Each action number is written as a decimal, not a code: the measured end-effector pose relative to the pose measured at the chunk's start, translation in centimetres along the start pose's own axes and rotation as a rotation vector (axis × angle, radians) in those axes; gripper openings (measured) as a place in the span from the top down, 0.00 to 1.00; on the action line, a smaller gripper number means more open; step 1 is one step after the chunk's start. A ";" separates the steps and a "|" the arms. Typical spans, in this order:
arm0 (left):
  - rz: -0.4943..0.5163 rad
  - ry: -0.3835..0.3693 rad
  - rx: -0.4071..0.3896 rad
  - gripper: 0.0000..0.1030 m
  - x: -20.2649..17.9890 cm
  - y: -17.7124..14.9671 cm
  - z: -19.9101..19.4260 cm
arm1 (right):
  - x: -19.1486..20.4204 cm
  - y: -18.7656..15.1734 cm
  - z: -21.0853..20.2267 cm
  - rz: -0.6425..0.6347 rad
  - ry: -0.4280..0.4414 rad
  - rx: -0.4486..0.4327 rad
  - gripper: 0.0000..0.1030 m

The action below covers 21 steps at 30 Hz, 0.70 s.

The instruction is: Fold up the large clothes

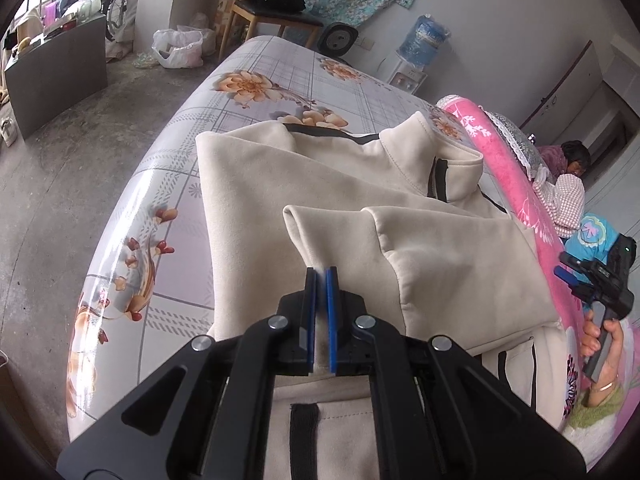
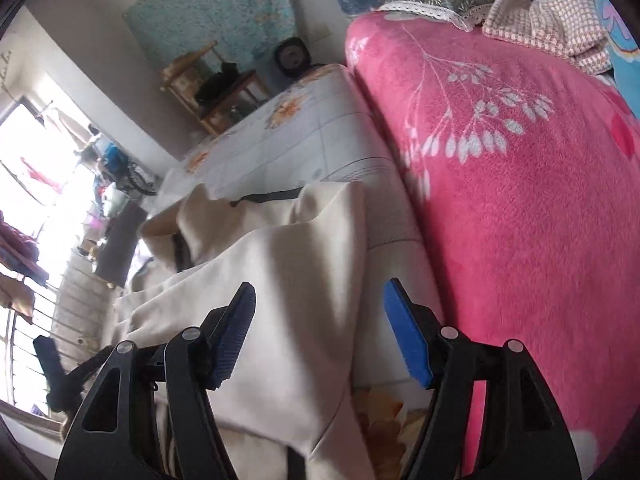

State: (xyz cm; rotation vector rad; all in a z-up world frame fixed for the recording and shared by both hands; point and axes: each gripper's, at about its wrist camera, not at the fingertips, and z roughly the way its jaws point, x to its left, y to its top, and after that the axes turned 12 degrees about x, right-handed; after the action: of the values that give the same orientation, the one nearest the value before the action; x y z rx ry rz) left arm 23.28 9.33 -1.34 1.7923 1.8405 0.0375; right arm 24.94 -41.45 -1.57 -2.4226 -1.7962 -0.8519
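Left tool: black linkage with blue pads, nearest the lens in the left wrist view; its jaws are clenched on a pinch of fabric from the folded-over flap, the cloth showing between the pads.
Garment: large cream fleece jacket with black trim, stand-up collar and black zip lines, spread on the bed; it lies toward the side near the pink blanket, with one part doubled over the body.
Folded flap: cream panel with a stitched hem, resting on top of the jacket body and rising to a small peak where the left tool grips it.
Right tool: black arms with blue ribbed pads, jaws standing wide apart and released; cream cloth lies below the gap, but neither pad presses on it.
Right hand: seen at the right edge of the left wrist view, wrapped around the grey handle of the right tool, green sleeve at the wrist.
Bed: mattress covered in a pale grey checked sheet with orange flower prints.
Blanket: bright pink plush with white leaf sprigs, lying just beside the jacket's edge.
Floor: bare grey concrete beside the bed.
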 end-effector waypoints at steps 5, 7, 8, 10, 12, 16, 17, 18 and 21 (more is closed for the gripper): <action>0.063 0.039 -0.056 0.96 -1.1 0.1 -1.2 | -1.0 3.4 4.0 0.021 -0.135 0.037 0.52; 0.069 0.055 -0.039 0.96 -1.0 0.2 -0.4 | -0.6 4.0 4.3 -0.016 -0.179 0.018 0.93; 0.067 0.058 -0.028 0.96 -0.9 0.2 0.0 | -0.6 4.3 4.2 -0.021 -0.139 0.017 0.95; 0.067 0.064 -0.020 0.96 -0.6 0.1 0.5 | -0.1 4.2 3.3 -0.028 -0.127 -0.015 0.95; 0.067 0.064 -0.020 0.96 -0.4 0.0 0.6 | 0.8 3.9 2.2 -0.063 -0.143 -0.067 0.95; 0.077 0.087 -0.014 0.96 -0.4 0.0 1.2 | 1.4 4.0 2.3 -0.110 -0.204 -0.107 0.95; 0.084 0.101 -0.009 0.96 -0.5 0.0 1.5 | 1.4 4.2 3.0 -0.116 -0.226 -0.094 0.95; 0.093 0.116 -0.001 0.96 -0.6 0.0 1.9 | 1.2 4.4 3.7 -0.116 -0.247 -0.076 0.95; 0.086 0.122 0.029 0.96 -0.1 -0.1 3.0 | 0.3 5.1 5.1 -0.103 -0.263 -0.029 0.93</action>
State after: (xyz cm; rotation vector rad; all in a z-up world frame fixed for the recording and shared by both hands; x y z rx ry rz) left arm 24.43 8.12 -3.87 1.9269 1.8545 0.1574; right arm 31.60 -41.33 -4.21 -2.5843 -2.0228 -0.5914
